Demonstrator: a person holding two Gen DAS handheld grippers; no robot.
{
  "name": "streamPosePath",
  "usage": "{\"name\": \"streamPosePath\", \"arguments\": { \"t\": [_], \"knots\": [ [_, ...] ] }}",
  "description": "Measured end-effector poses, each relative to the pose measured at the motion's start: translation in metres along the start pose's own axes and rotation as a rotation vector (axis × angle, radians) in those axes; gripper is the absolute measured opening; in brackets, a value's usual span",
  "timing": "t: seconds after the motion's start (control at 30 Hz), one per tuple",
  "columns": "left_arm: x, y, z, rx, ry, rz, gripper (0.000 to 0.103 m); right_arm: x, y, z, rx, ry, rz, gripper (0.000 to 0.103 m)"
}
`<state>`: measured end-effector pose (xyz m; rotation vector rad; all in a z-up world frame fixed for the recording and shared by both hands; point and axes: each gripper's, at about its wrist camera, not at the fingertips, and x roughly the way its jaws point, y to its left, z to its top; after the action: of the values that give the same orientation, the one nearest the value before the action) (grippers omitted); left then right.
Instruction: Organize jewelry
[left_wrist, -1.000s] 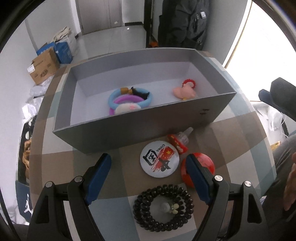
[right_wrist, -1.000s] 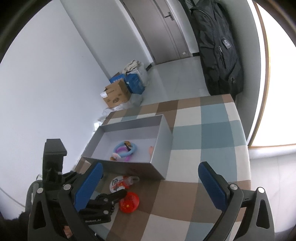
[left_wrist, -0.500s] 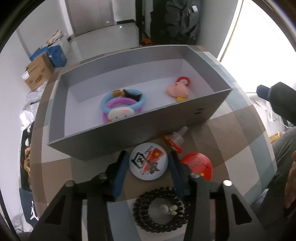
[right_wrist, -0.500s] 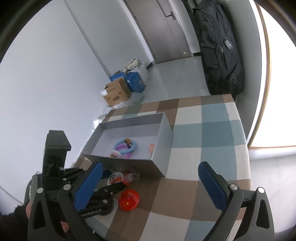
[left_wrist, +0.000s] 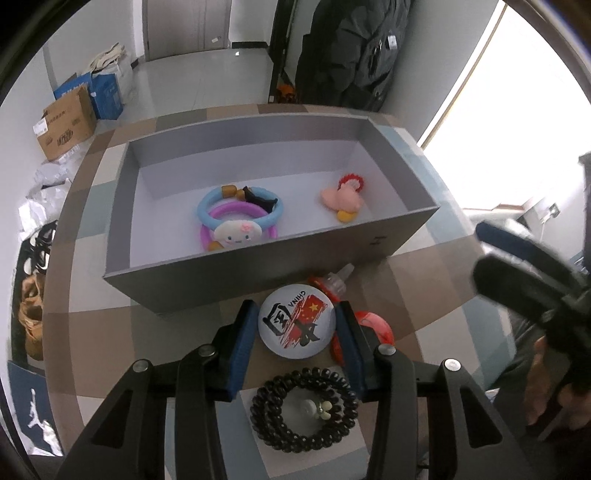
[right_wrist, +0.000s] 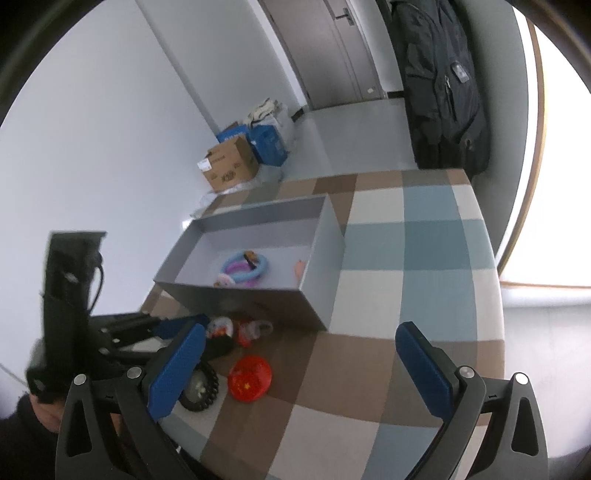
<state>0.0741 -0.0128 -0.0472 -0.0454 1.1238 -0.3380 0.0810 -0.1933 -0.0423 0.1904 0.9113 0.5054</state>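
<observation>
A white round badge (left_wrist: 297, 321) with a red flag print lies on the checked tablecloth just in front of the grey box (left_wrist: 236, 275). My left gripper (left_wrist: 296, 314) is shut on it, one blue pad against each side. Close by lie a black bead bracelet (left_wrist: 304, 410), a red round badge (left_wrist: 373, 325) and a small red and clear trinket (left_wrist: 330, 282). Inside the box are blue and purple rings with a plush charm (left_wrist: 240, 214) and a pink hair tie (left_wrist: 341, 197). My right gripper (right_wrist: 300, 332) hangs open over the cloth to the right, nothing between its pads; the red badge (right_wrist: 250, 377) lies left of it.
The table's rounded edge (right_wrist: 495, 295) runs along the right. A dark coat (right_wrist: 443, 85) hangs beyond the table. Cardboard boxes and bags (right_wrist: 232, 166) sit on the floor by the wall. Checked cloth right of the box bears nothing.
My left gripper's jaws went from wide open to shut on the white badge and came closer to the box. The right gripper has barely moved.
</observation>
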Motion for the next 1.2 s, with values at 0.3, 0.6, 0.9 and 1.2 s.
{"name": "streamPosePath", "arguments": {
  "t": [0.3,0.6,0.9,1.2],
  "knots": [
    [-0.025,0.016,0.006,-0.093,-0.085,-0.087,0.038,0.010,0.006,-0.013,-0.062,0.081,-0.036,0.103],
    [-0.034,0.030,0.009,-0.175,-0.129,-0.145,0.038,0.035,0.035,-0.032,-0.214,0.196,-0.030,0.075],
    [-0.041,0.034,0.008,-0.164,-0.143,-0.167,0.038,0.052,0.058,-0.038,-0.341,0.196,-0.078,0.063],
    [-0.038,0.033,0.007,-0.156,-0.131,-0.167,0.038,0.056,0.080,-0.047,-0.444,0.179,-0.119,0.038]
  ]
}}
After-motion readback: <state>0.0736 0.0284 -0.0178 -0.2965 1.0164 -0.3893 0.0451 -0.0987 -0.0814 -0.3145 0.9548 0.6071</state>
